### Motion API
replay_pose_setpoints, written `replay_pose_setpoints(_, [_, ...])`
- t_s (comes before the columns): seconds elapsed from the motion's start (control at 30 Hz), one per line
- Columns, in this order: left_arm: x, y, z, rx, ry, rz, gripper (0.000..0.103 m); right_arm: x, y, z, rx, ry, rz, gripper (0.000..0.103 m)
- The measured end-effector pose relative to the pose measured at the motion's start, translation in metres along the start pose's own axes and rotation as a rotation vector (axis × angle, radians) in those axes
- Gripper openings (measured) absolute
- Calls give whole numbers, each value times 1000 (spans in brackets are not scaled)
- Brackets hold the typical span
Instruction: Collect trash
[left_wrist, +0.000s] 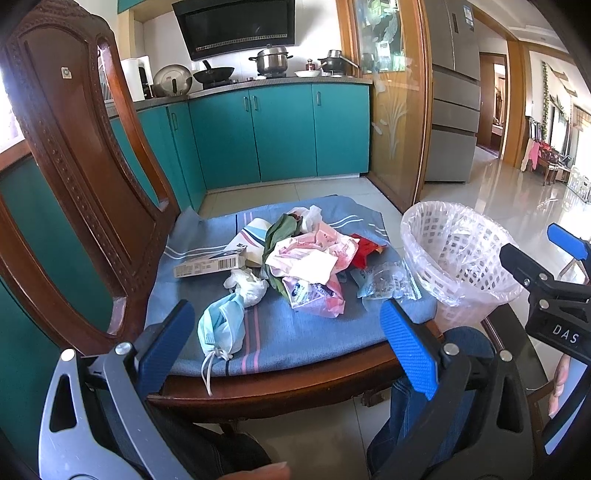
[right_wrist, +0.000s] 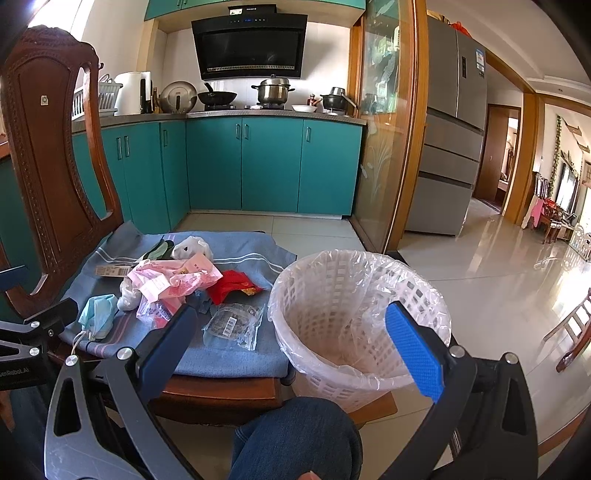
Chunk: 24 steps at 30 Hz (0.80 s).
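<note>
A pile of trash lies on the blue cushion of a wooden chair: a crumpled blue face mask, a white tissue wad, a small carton with a barcode, pink plastic bags, a red wrapper and a clear packet. A white basket with a clear liner stands right of the chair. My left gripper is open and empty, just short of the mask. My right gripper is open and empty, in front of the basket and the clear packet.
The carved chair back rises at the left. Teal kitchen cabinets and a stove with pots stand behind. A glass door frame and a fridge stand to the right, with shiny tiled floor beyond. The person's jeans-clad knee is below.
</note>
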<state>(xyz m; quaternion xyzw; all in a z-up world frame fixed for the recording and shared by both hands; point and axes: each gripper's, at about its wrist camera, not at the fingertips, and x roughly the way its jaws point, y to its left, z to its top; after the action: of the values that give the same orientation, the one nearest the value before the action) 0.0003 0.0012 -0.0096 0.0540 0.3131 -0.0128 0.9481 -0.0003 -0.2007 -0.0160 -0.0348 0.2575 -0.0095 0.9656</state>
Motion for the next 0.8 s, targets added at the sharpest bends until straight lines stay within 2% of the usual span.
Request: replay_pose_setpoints(0.8, [4, 1, -5, 0, 10, 1, 100, -1, 1, 0, 0, 0, 1, 100])
